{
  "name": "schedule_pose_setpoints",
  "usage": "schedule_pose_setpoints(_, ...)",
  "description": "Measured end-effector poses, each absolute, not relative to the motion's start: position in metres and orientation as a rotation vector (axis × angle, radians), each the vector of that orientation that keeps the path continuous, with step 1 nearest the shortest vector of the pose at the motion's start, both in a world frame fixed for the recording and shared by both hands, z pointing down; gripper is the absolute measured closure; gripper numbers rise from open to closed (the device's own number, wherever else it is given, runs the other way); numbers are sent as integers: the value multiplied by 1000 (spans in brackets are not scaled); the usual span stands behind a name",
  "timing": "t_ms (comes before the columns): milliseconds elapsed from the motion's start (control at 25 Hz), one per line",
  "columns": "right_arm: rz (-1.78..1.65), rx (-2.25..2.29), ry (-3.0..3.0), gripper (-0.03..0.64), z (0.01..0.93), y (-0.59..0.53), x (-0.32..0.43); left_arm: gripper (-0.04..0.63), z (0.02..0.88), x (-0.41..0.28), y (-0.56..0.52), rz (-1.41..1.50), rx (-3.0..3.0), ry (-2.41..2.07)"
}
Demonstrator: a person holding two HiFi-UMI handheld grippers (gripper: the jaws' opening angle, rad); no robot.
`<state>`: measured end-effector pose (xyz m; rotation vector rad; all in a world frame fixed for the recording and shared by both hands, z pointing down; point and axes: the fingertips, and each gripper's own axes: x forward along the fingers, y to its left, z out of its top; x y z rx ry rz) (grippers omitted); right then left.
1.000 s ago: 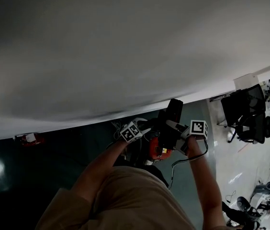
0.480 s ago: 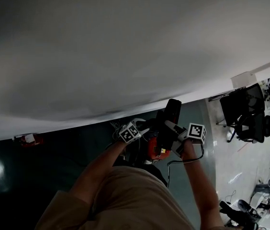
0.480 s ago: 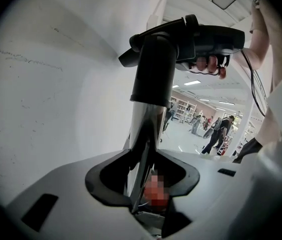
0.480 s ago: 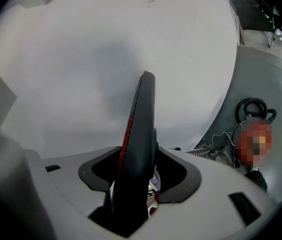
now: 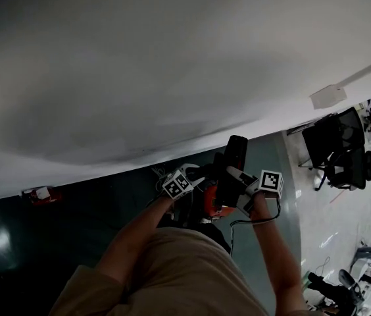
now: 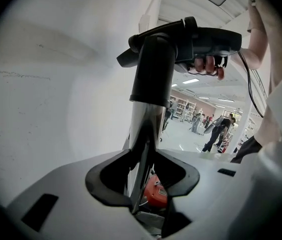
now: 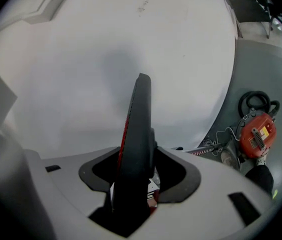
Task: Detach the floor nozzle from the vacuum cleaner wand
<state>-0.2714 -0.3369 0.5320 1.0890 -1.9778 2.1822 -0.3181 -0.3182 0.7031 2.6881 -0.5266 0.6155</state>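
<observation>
Nozzle [image 7: 138,129] is up in front of the white wall [image 7: 131,34], edge-on between the right gripper's [image 7: 138,179] jaws, which have just been closing and now pinch it. Wand [image 6: 148,126] (chrome, running up into a black collar [image 6: 153,69]) is clamped tight by the left gripper [image 6: 142,171]. Orange vacuum body [image 7: 256,134] sits on the floor [image 7: 276,74] below.

Judgement: joint not yet parted. Hold the left grip rigid as anchor. Draw the nozzle straight along the wand's line, no bending. Any latch at the collar likely needs releasing first.
</observation>
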Motion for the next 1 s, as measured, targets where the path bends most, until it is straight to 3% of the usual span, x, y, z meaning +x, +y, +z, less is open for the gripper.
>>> schedule_pose_setpoints(120, 2153, 1083, -1985, 397, 530, -327, -263, 436, 701, -309, -308, 621, 2695, -515)
schedule_pose_setpoints(360, 1708, 1135, -2050, 396, 508, -313, -278, 434, 694, -299, -304, 679, 2702, -481)
schedule_pose_setpoints(600, 2182, 1101, -1975, 400, 524, -316, -245, 436, 691, -296, -297, 659, 2738, -453)
schedule_pose_setpoints(840, 1689, 1172, -2035, 399, 501, -304, -259, 436, 689, -282, -295, 718, 2748, -402)
schedule_pose_setpoints(1000, 1917, 1158, -1993, 400, 508, -307, -243, 436, 688, -282, -292, 710, 2767, -368)
